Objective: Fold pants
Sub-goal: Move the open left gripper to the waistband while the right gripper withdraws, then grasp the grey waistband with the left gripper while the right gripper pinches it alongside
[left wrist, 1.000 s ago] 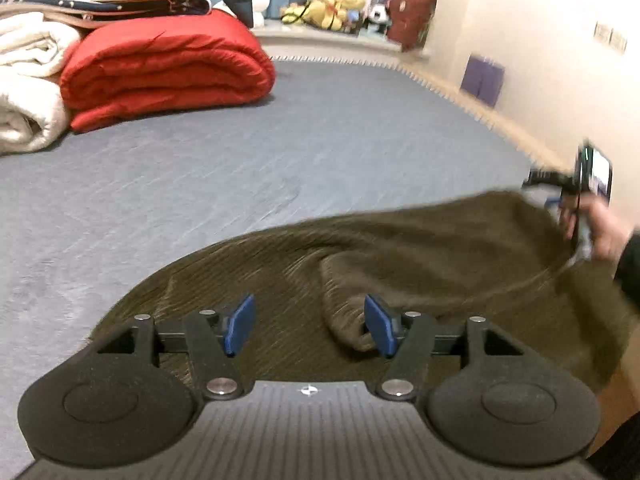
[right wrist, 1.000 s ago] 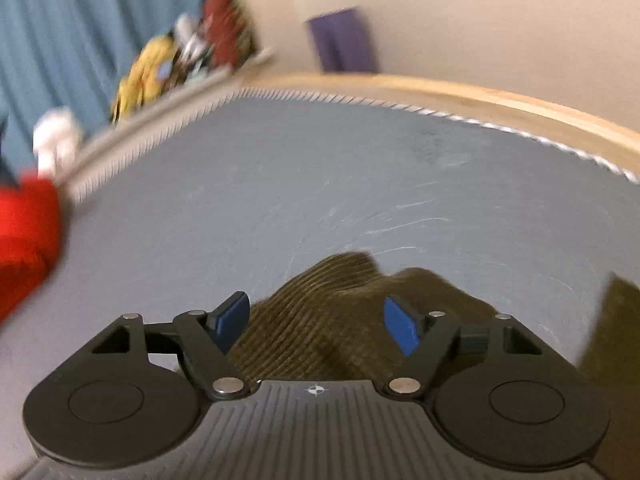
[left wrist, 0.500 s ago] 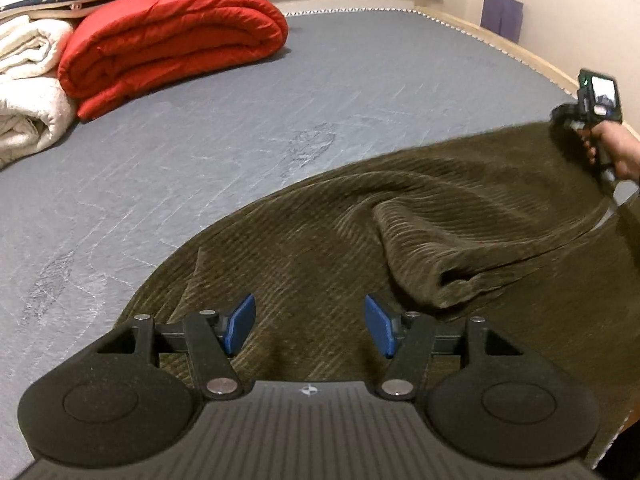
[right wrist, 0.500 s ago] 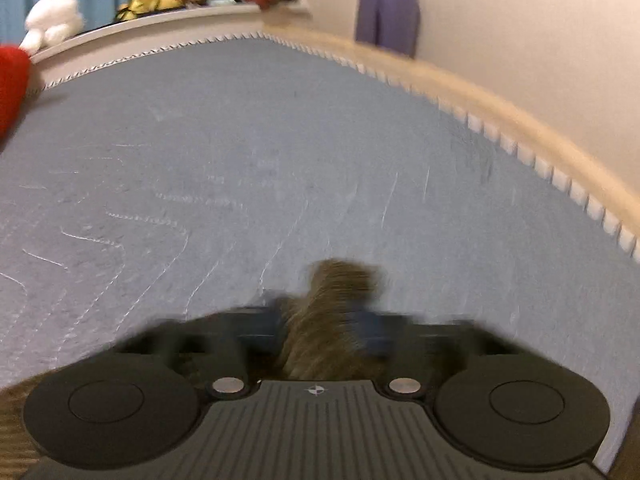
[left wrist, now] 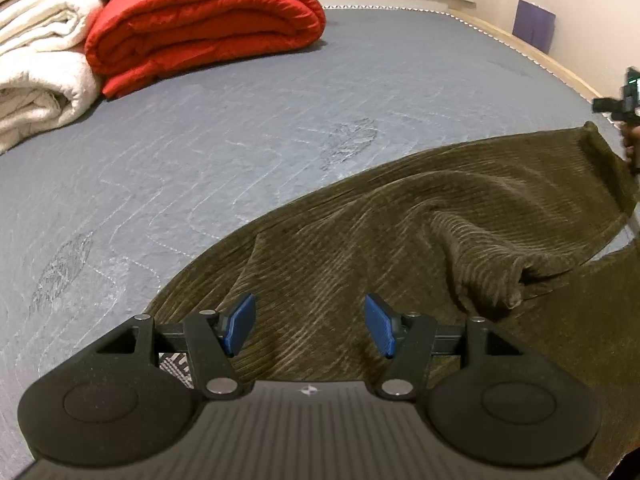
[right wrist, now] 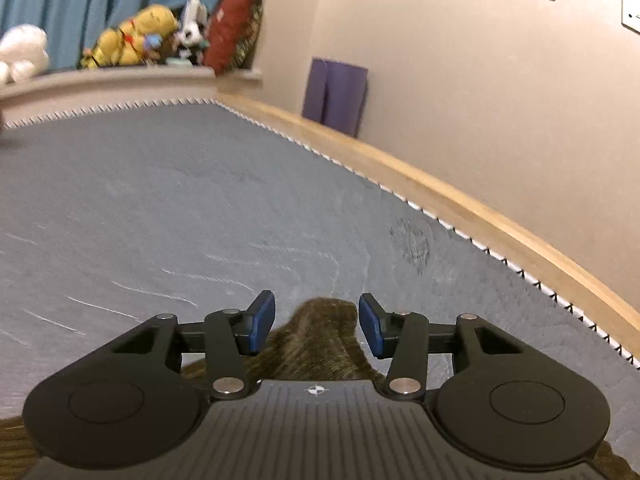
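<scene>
Olive-brown corduroy pants (left wrist: 400, 232) lie spread across the grey bed, with a raised fold near the right. My left gripper (left wrist: 306, 326) is open just above the near part of the fabric and holds nothing. In the right wrist view, my right gripper (right wrist: 316, 326) is open, and a bunched corner of the pants (right wrist: 320, 332) sits between its blue pads without being clamped. The right gripper also shows at the far right edge of the left wrist view (left wrist: 624, 104), by the far corner of the pants.
A folded red quilt (left wrist: 208, 24) and white blankets (left wrist: 36, 64) are stacked at the back left of the grey mattress (left wrist: 240, 120). Stuffed toys (right wrist: 132, 36) and a red cushion (right wrist: 234, 28) sit on the headboard ledge. A wooden bed rail (right wrist: 480, 208) runs along the wall.
The pants have been drawn out and laid flatter on the bed. My right gripper closed on the pants corner about half a second ago and now stands open again. The left gripper stays open.
</scene>
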Available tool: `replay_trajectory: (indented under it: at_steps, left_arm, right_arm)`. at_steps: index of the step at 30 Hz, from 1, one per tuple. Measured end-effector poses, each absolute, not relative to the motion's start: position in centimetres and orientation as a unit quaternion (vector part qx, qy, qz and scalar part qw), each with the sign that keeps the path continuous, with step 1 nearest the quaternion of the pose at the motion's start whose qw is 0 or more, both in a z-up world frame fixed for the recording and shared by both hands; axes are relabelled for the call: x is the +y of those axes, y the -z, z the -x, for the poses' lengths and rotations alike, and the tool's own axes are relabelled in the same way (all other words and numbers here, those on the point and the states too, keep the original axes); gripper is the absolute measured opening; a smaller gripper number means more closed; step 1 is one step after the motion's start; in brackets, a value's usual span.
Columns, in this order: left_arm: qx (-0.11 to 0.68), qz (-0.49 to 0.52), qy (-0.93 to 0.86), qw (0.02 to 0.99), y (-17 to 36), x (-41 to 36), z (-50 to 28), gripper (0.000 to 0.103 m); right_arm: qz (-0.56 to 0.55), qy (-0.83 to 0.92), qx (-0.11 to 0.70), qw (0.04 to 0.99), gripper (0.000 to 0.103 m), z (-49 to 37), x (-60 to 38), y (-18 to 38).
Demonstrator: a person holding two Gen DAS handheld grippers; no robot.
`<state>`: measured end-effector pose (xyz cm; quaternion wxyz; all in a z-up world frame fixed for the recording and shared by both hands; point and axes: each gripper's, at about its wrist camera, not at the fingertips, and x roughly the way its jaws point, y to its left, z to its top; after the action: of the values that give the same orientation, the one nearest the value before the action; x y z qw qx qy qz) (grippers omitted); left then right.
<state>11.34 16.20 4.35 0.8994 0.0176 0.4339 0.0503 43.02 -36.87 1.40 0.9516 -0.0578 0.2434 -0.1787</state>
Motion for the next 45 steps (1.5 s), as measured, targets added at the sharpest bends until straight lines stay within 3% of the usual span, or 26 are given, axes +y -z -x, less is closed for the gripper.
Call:
replay_trajectory:
  at_steps: [4,8,11,22,25,29,31,33,35,42,45]
  left_arm:
    - [0.448,-0.009,-0.082,0.890,-3.1,18.6,-11.5,0.065]
    - [0.496,0.003,-0.105,0.862,0.4,21.5,-11.5,0.057]
    - [0.494,-0.014,-0.105,0.863,1.2,22.0,-10.5,0.057]
    - [0.389,0.082,-0.106,0.912,-8.9,22.8,-2.9,0.057]
    - [0.361,0.094,-0.109,0.921,-12.5,24.0,-0.7,0.049]
    - [0.346,0.087,-0.124,0.926,-13.4,25.6,0.5,0.040]
    - [0.352,0.109,-0.128,0.921,-11.2,27.0,0.7,0.039]
    - [0.407,0.154,-0.129,0.891,-7.7,28.5,-0.5,0.032]
    - [0.423,0.161,-0.131,0.882,-5.9,29.4,-1.7,0.032]
    - [0.428,0.191,-0.145,0.871,-3.7,31.6,-4.6,0.036]
    - [0.429,0.221,-0.128,0.867,-2.9,32.0,-5.3,0.048]
  right_arm:
    - [0.034,0.126,0.236,0.963,0.057,-38.8,-35.6,-5.5]
    - [0.027,0.058,0.222,0.973,0.069,-32.6,-33.4,-9.9]
    - [0.026,-0.010,0.221,0.975,0.071,-27.2,-31.2,-12.9]
    - [-0.025,-0.172,0.220,0.960,0.078,-9.9,-24.1,-17.5]
    - [-0.014,-0.212,0.217,0.953,0.078,-7.3,-22.5,-17.9]
    - [0.010,-0.265,0.220,0.939,0.078,-5.5,-19.6,-16.5]
    - [0.032,-0.290,0.225,0.929,0.077,-4.9,-17.9,-14.4]
    - [0.063,-0.311,0.250,0.914,0.071,-4.3,-15.9,-11.4]
    - [0.105,-0.335,0.285,0.892,0.058,-3.6,-13.7,-8.6]
    - [0.218,-0.471,0.288,0.805,0.057,3.9,-6.9,-2.6]
    - [0.235,-0.505,0.265,0.787,0.057,6.3,-4.2,-2.0]
